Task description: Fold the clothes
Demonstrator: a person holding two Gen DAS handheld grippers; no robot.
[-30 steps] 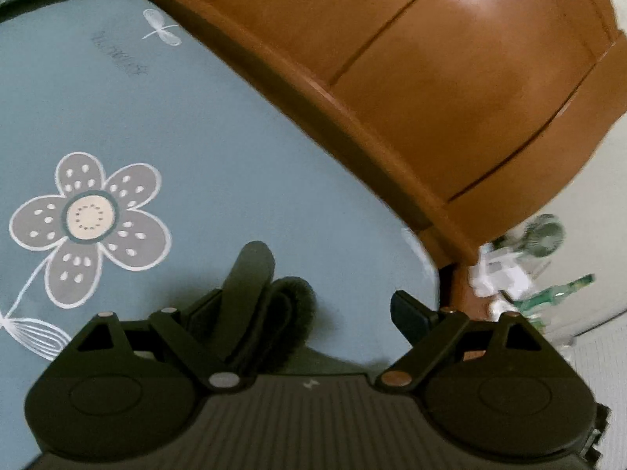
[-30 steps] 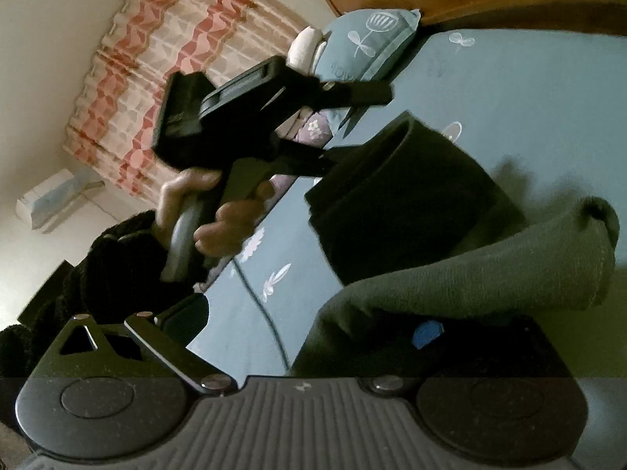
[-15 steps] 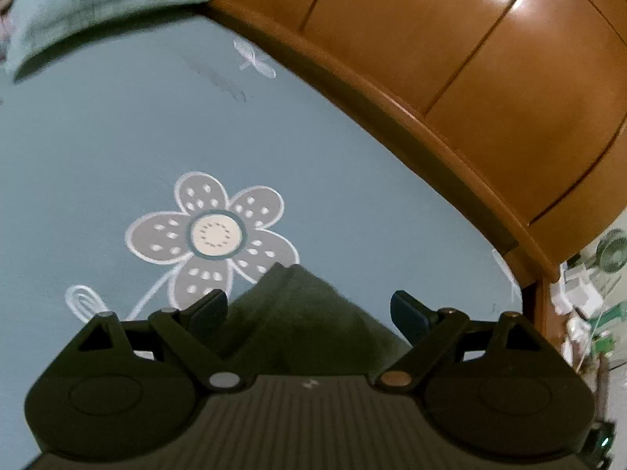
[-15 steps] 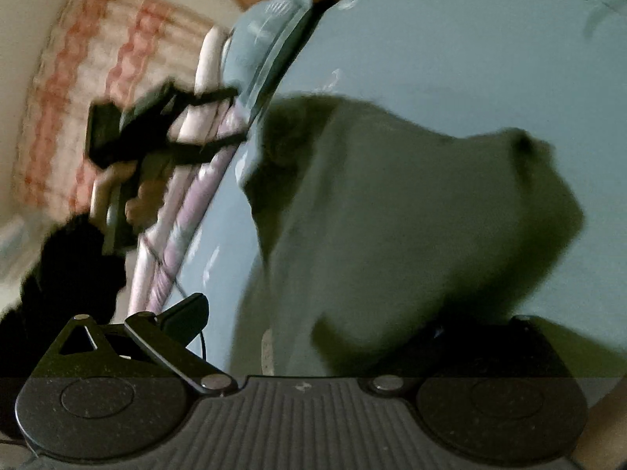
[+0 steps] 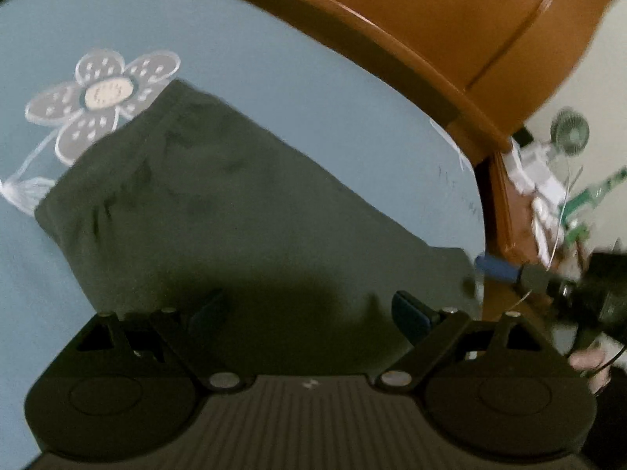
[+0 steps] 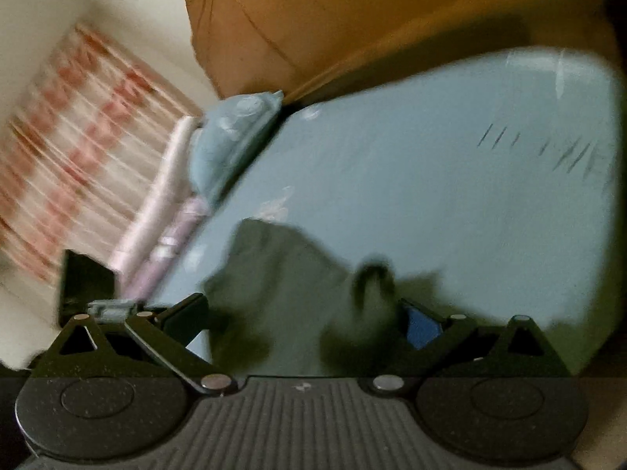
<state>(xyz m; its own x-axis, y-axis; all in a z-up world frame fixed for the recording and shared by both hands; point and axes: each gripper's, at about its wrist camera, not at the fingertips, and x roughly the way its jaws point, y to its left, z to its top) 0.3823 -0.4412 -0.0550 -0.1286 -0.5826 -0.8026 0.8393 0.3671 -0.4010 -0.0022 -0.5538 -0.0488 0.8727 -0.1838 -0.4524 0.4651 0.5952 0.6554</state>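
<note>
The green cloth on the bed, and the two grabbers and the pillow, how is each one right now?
dark green garment: lying spread on the blue sheet, covering part of the printed flower.
left gripper: open, jaws wide over the garment, not pinching it.
right gripper: jaws apart with cloth bunched between them; too blurred to tell whether it grips.
pillow: resting at the head of the bed.
</note>
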